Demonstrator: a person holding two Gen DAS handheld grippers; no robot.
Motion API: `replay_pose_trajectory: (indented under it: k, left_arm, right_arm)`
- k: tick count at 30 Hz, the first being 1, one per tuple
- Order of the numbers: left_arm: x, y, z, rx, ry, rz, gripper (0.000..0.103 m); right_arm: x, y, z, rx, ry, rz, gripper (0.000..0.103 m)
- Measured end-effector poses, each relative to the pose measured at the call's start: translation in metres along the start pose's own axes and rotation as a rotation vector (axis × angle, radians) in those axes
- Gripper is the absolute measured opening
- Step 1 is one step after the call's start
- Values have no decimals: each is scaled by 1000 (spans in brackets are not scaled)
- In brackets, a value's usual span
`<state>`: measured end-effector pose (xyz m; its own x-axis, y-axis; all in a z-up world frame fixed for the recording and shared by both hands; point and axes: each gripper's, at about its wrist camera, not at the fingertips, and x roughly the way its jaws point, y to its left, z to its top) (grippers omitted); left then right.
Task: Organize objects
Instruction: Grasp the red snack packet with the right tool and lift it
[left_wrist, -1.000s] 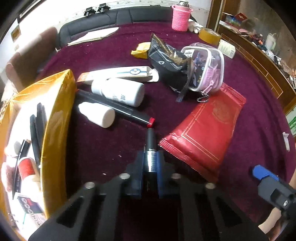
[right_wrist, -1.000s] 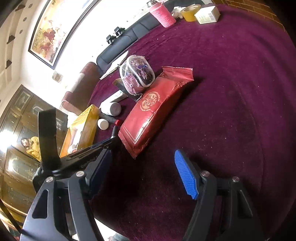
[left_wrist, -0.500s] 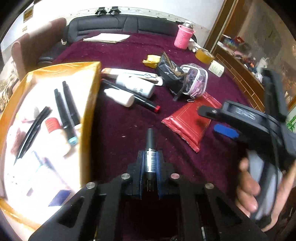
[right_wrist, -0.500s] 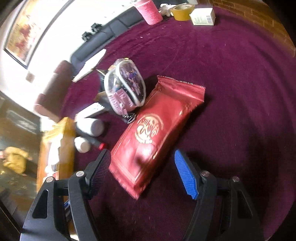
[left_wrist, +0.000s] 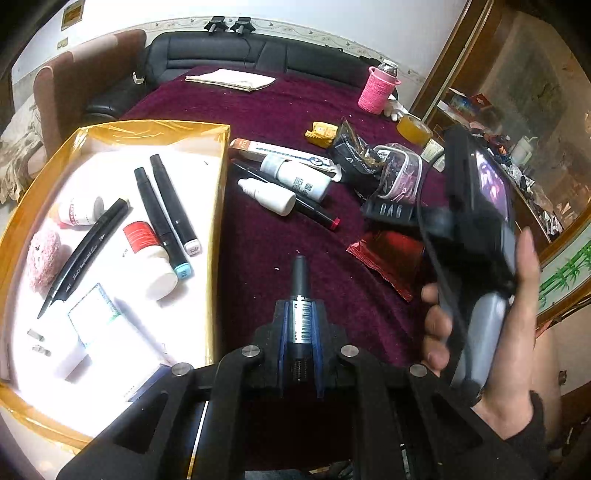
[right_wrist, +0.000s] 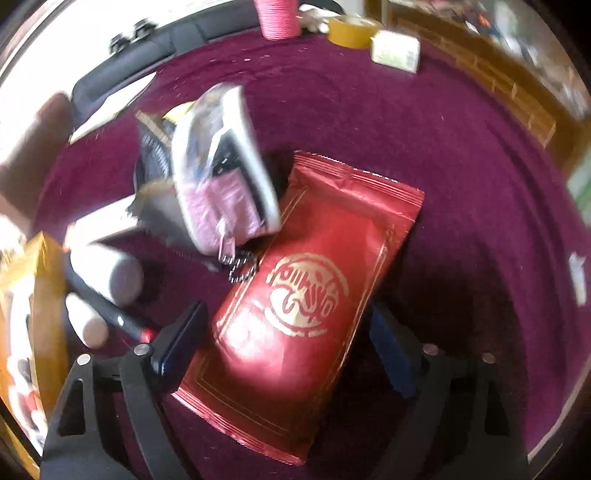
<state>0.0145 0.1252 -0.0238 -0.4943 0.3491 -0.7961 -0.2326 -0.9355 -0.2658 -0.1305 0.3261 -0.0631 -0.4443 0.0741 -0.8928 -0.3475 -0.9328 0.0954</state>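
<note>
My left gripper (left_wrist: 300, 332) is shut on a black marker (left_wrist: 300, 280) and holds it above the purple tablecloth, just right of the gold box (left_wrist: 218, 206). The box holds markers, small bottles and cards. My right gripper (right_wrist: 284, 332) is open, its blue pads either side of the near end of a red foil packet (right_wrist: 314, 284); the packet also shows in the left wrist view (left_wrist: 391, 254), partly behind the right gripper's body. I cannot tell whether the pads touch the packet.
On the cloth lie two white bottles (left_wrist: 273, 192), a red-tipped marker (left_wrist: 317, 214), a long white box (left_wrist: 280, 153), a black pouch (left_wrist: 351, 155) and a clear pouch (right_wrist: 225, 177). A pink cup (left_wrist: 376, 90), tape roll (right_wrist: 351, 31) and small carton (right_wrist: 395, 51) stand at the back.
My left gripper has lifted and pulled back with the marker, bringing the gold box fully into view. My right gripper has moved forward over the red packet, now straddling its near end.
</note>
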Motion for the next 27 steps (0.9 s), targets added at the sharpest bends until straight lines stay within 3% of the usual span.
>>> replay_pose_trajectory:
  k: [5, 10, 16, 21, 27]
  left_arm:
    - [-2, 2, 0, -4, -2, 3, 10]
    - [-2, -5, -3, 5, 8, 0, 10]
    - [-1, -16, -4, 34, 20, 0, 10]
    - [2, -26, -4, 56, 38, 5, 10]
    - [2, -31, -4, 67, 40, 10, 10]
  right_arm:
    - [-16, -23, -18, -49, -35, 38, 56]
    - [-35, -65, -37, -29, -6, 155, 47]
    - [-52, -88, -66, -65, 30, 257, 46]
    - [-69, -97, -93, -134, -4, 173, 46]
    - [-63, -92, -90, -166, -56, 166, 53]
